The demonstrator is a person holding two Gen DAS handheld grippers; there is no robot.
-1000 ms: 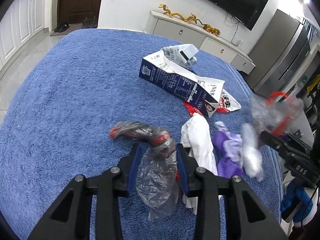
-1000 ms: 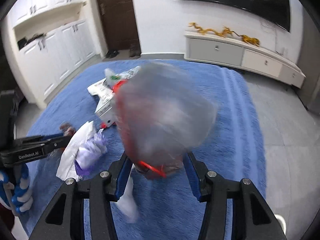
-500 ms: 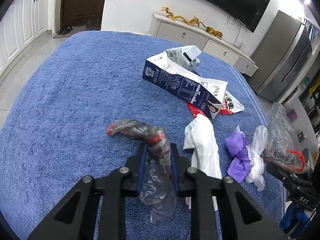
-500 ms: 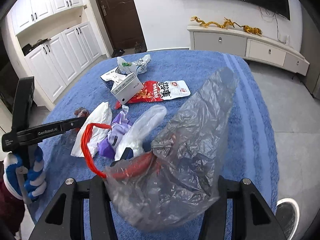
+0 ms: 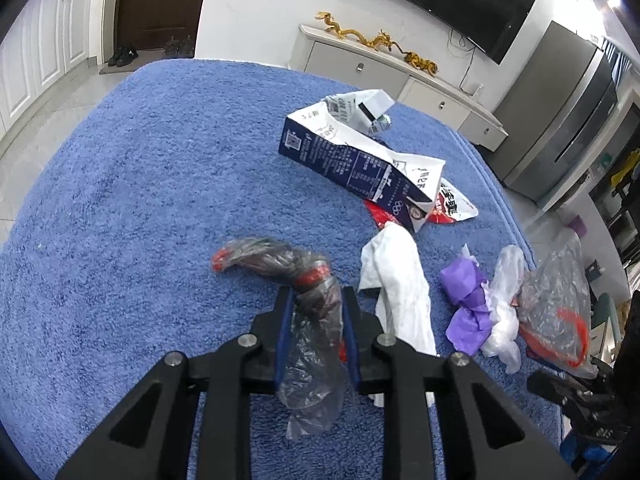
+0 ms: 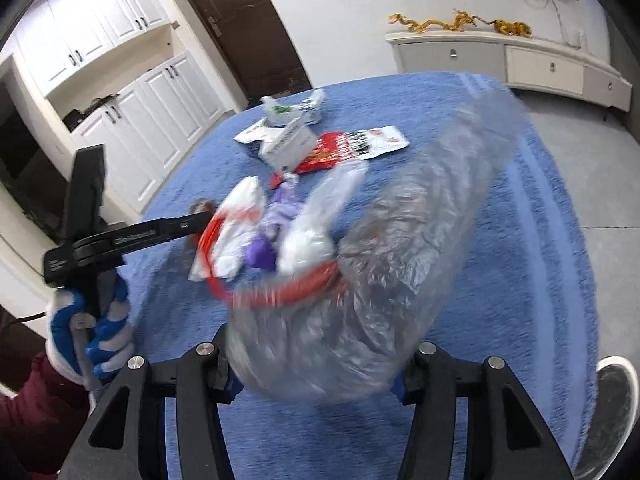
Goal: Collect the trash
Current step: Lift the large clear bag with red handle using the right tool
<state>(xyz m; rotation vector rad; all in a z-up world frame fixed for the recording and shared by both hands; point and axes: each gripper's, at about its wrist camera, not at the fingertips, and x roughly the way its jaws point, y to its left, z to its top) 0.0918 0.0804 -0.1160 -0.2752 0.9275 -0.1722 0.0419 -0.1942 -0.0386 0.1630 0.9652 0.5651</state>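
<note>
A: What is the left gripper [image 5: 315, 304] holding?

B: Its blue-padded jaws stand narrow, pinched on a twisted grey plastic bag with a red band [image 5: 308, 280]. The film is crinkled and see-through; one rolled end curls toward the middle left of the frame, the loose end hangs down between the black fingers.

A: And the right gripper [image 6: 316, 376]?

B: Its jaws are opening, about half wide, with a big clear crumpled plastic bag with a red drawstring [image 6: 384, 280] bulging between them. The bag is blurred, so I cannot tell whether the pads press on it. Its red-rimmed mouth faces the middle left of the frame.

A: What lies around?

B: Everything sits on a fluffy blue terry cloth [image 5: 140, 200]. In the left view's centre right are a flattened dark-blue and white milk carton [image 5: 352, 164], a red and white snack wrapper [image 5: 452, 208] under its end, a crumpled white tissue [image 5: 400, 276], a purple scrap of wrapper [image 5: 468, 304] and a milky thin plastic bag [image 5: 504, 312], just beside the clear bag.

A: Anything in the way?

B: In the right view the clear bag covers much of the cloth, and a blue and white gloved hand [image 6: 92, 336] grips the left tool at lower left.
</note>
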